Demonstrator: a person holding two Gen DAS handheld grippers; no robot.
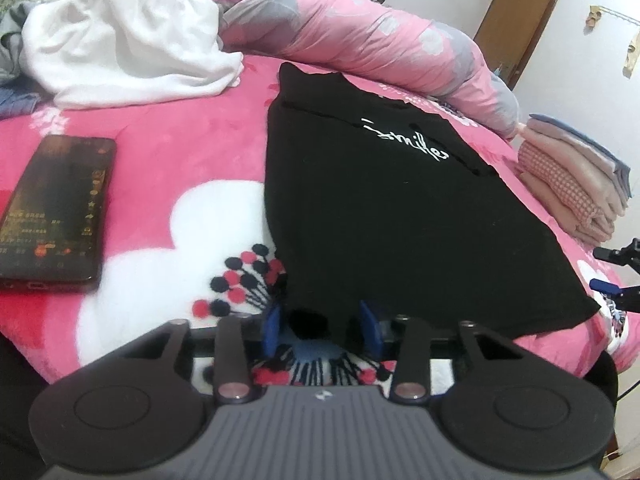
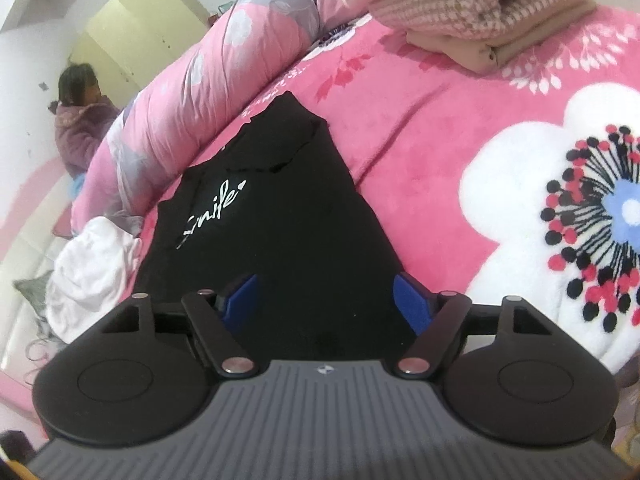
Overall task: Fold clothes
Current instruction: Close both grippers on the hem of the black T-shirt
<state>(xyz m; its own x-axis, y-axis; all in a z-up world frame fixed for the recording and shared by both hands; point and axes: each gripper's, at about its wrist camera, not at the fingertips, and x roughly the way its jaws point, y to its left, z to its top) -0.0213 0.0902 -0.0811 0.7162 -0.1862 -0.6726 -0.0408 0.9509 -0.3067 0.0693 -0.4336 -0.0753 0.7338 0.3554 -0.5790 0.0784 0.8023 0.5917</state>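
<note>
A black T-shirt (image 1: 380, 208) with white "Smile" lettering lies flat on the pink flowered blanket (image 1: 180, 152), sleeves folded in. My left gripper (image 1: 321, 326) is at the shirt's near left hem corner, open, with a small bunch of black cloth between its blue fingers. In the right wrist view the same shirt (image 2: 272, 220) stretches away from me. There my right gripper (image 2: 326, 300) stands wide open over the near right hem, one blue finger on the cloth and the other at its edge. The right gripper (image 1: 600, 270) also shows at the left view's right edge.
A dark phone (image 1: 56, 212) lies on the blanket to the left of the shirt. A crumpled white garment (image 1: 128, 36) and a rolled pink quilt (image 1: 360, 28) lie behind. A stack of folded clothes (image 1: 572, 176) sits to the right. A person (image 2: 80, 120) sits beyond the quilt.
</note>
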